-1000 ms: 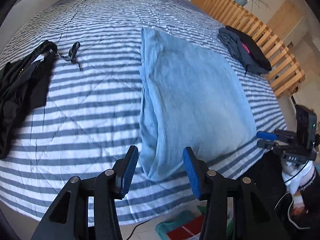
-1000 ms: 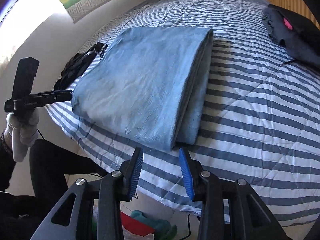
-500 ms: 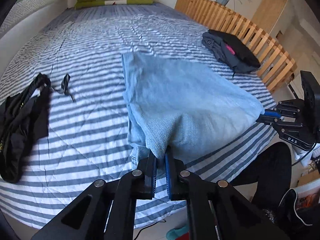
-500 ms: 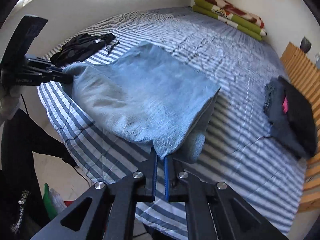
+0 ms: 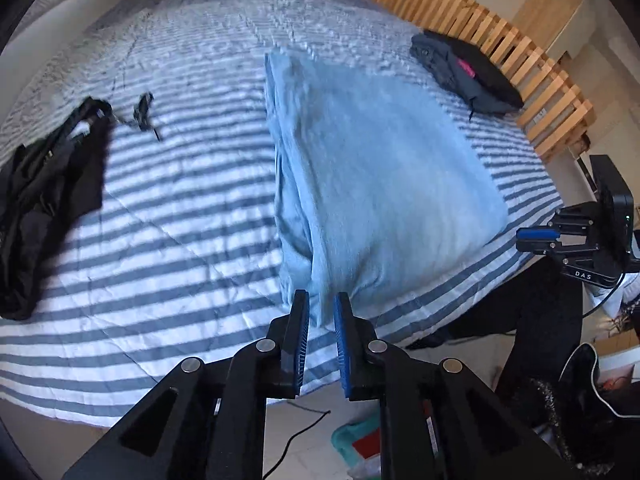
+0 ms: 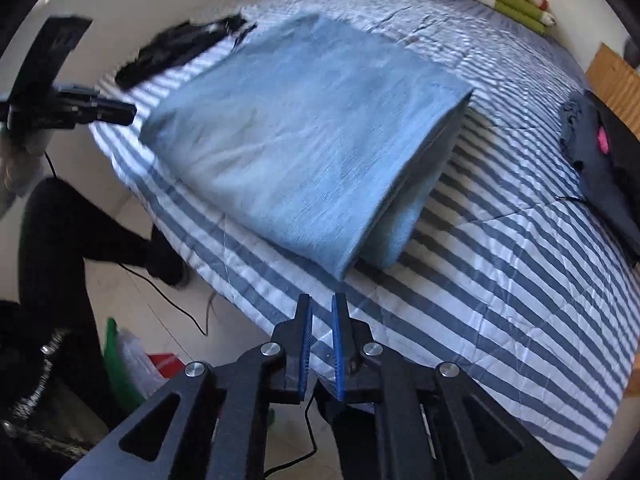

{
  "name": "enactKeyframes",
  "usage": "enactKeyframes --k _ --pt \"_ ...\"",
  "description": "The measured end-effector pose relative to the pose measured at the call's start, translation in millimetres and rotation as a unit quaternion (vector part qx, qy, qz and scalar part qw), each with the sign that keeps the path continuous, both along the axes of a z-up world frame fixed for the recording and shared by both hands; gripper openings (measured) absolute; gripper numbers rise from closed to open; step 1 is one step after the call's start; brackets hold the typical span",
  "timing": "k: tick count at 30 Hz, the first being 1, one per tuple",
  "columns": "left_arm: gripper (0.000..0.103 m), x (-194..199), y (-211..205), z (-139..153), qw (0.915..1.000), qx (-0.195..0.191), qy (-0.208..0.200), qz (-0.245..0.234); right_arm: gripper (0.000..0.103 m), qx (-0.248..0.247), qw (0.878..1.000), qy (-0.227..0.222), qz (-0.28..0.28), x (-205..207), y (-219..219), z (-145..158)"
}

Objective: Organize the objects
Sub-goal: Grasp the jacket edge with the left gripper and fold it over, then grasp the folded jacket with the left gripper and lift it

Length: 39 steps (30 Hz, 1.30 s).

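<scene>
**Q:** Blanket (image 5: 380,184) position, and status of my two tools?

**A:** Folded blue blanket lies on the striped bed (image 5: 180,208), at its near edge, between the black garment (image 5: 44,196) and the dark clothes pile (image 5: 468,76). My left gripper (image 5: 321,312) has its jaws slightly apart, a blanket corner between them; whether they touch the cloth I cannot tell. My right gripper (image 6: 321,312) is nearly closed, empty, just short of the blanket.

**Q:** Likely failure?

**A:** With the left jaws this slack, the corner may slip and the fold spread toward the bed's edge.
</scene>
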<state>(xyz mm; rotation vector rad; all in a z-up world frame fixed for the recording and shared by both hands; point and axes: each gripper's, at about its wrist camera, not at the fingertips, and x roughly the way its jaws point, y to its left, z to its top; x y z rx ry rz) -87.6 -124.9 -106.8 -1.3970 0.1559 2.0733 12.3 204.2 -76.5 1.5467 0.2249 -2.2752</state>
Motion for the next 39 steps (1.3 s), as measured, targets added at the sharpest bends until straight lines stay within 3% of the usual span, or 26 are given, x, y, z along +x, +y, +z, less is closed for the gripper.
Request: enactKeyframes --k 3,7,10,11,12,15,17,18,19,20,21,22,23,25,27,34,39 --pt "0.013 -7.9 15.3 24.1 0.999 0.013 0.041 -0.011 0.009 -0.067 0.995 0.038 -0.06 -12.6 18.7 21.1" --pt "0.013 -20.3 56.6 0.1 0.9977 -0.027 0.044 -0.045 0.012 -0.059 0.988 0.089 -0.115 -40.7 12.0 11.7" --pt "0.013 -27.5 60.2 -56.2 0.9957 -0.085 0.011 -0.034 0.015 -0.085 0.985 0.05 -0.141 -66.3 14.0 -19.7" --pt "0.013 -26.2 54.6 -69.5 0.9966 -0.076 0.003 -0.031 0.016 -0.087 0.985 0.028 -0.144 -70.7 10.7 -32.7" --pt "0.013 -23.4 48.8 -71.3 0.9977 -0.058 0.016 -0.031 0.016 -0.071 0.988 0.025 -0.138 -72.4 6.3 -40.9" --pt "0.013 -25.4 47.3 -63.5 0.9976 -0.06 0.017 -0.031 0.016 -0.035 0.994 0.037 -0.096 -68.5 -0.2 -31.3" --pt "0.013 -29.5 43.3 -49.0 0.9983 -0.053 0.019 -0.013 0.019 -0.05 0.994 0.028 -0.094 -66.7 10.3 -19.0" --pt "0.014 -34.5 42.4 -42.1 0.9987 -0.045 0.021 -0.007 0.028 -0.059 0.992 0.034 -0.103 -66.3 17.9 -11.9" --pt "0.019 -41.1 42.2 -34.9 0.999 -0.036 0.024 0.001 0.043 -0.065 0.99 0.046 -0.117 -67.1 24.1 -7.7" --pt "0.025 -48.6 42.5 -28.2 0.9992 -0.028 0.026 0.01 0.052 -0.078 0.986 0.066 -0.135 -68.7 33.2 -0.7" --pt "0.04 -57.7 43.9 -22.0 0.9993 -0.017 0.026 0.018 0.066 -0.093 0.981 0.084 -0.149 -71.6 40.4 3.7" --pt "0.054 -67.5 45.5 -17.1 0.9994 -0.005 0.025 0.025 0.071 -0.102 0.977 0.097 -0.163 -76.5 46.8 7.0" --pt "0.059 -79.8 46.5 -10.5 0.9992 0.006 0.02 0.033 0.071 -0.105 0.974 0.101 -0.175 -84.5 51.4 8.9" --pt "0.07 -103.5 53.7 -9.0 0.9988 0.025 -0.003 0.042 0.071 -0.114 0.973 0.094 -0.179 -103.9 57.8 5.3" --pt "0.074 -124.5 61.0 -14.5 0.9976 0.033 -0.025 0.055 0.071 -0.12 0.974 0.075 -0.178 -121.0 59.0 -4.1" --pt "0.073 -174.2 68.0 -56.3 0.9904 0.052 -0.097 0.083 0.071 -0.199 0.962 -0.028 -0.187 -166.1 75.7 -51.8" --pt "0.071 -187.2 73.6 -75.0 0.9874 0.073 -0.121 0.071 0.07 -0.249 0.951 -0.036 -0.177 -177.8 81.5 -64.0"
